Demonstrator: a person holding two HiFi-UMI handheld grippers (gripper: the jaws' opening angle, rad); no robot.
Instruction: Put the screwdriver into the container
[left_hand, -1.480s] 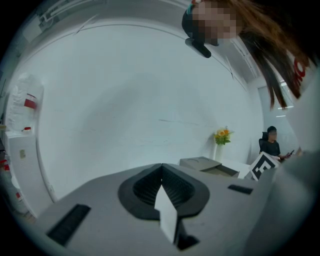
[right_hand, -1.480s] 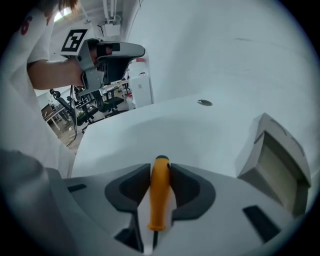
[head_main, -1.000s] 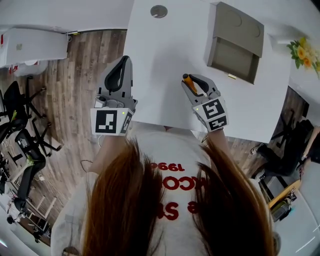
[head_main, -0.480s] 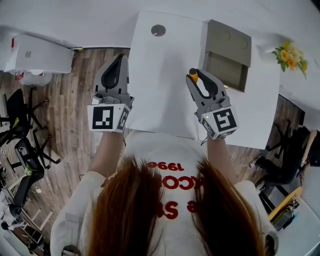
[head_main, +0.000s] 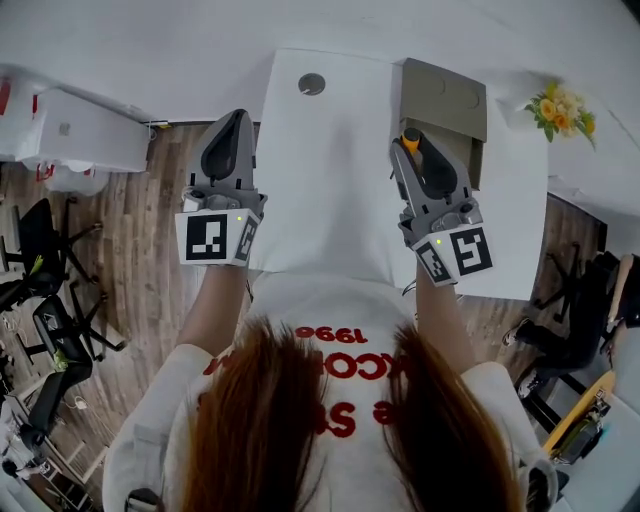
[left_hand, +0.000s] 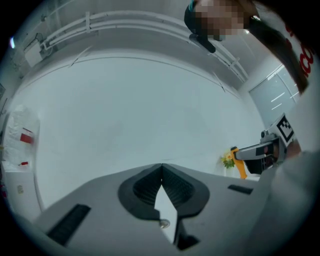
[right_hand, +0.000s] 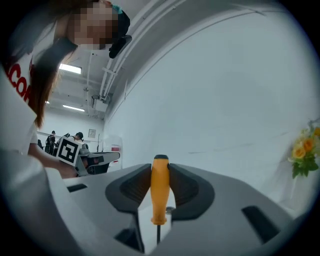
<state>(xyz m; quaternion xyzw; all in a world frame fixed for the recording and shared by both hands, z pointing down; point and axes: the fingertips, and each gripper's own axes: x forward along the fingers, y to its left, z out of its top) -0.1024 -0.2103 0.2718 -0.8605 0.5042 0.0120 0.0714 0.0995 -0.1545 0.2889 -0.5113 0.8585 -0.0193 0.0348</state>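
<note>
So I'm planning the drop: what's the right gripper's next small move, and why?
Probably ease the right gripper forward over the open container: its jaws clamp the orange-handled screwdriver, and in the head view the container sits just beyond the tips.

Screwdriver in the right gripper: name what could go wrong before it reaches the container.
1. The right gripper pinches the screwdriver only by its orange handle, shaft hanging free; it could pivot or slip out.
2. In the head view that gripper hides part of the container, so the tool might catch its rim.
</note>
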